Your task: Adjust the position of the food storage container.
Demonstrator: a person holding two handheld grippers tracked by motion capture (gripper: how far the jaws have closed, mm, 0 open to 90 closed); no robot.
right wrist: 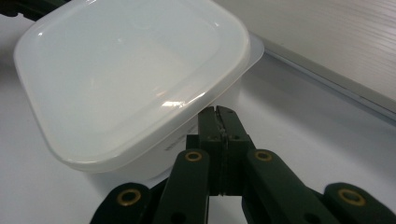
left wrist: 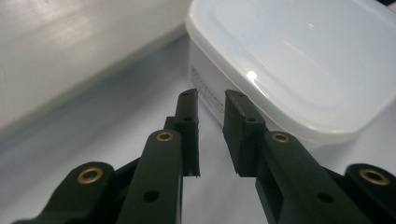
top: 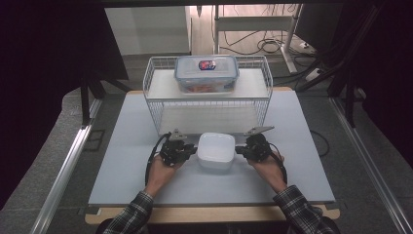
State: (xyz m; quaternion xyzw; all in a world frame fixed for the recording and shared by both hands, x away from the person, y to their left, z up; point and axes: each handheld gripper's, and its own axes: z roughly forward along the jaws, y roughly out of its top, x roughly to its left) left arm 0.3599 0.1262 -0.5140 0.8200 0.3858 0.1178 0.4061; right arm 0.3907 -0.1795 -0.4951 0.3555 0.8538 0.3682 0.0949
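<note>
A white lidded plastic container [top: 216, 150] sits on the table between the two hand-held grippers. My left gripper [top: 193, 150] is at the container's left side. In the left gripper view its jaws [left wrist: 211, 100] stand a narrow gap apart with nothing between them, the tips just short of the container [left wrist: 299, 56] wall below the lid rim. My right gripper [top: 238, 151] is at the container's right side. In the right gripper view its jaws [right wrist: 219, 114] are shut together, with the tips right under the overhanging lid edge of the container [right wrist: 126, 70].
Just behind the container stands a white wire rack [top: 209, 105] with two shelves. On the top shelf is a clear food box with a blue-rimmed lid [top: 206, 73]. The pale table [top: 146, 185] has free room to the left, right and front.
</note>
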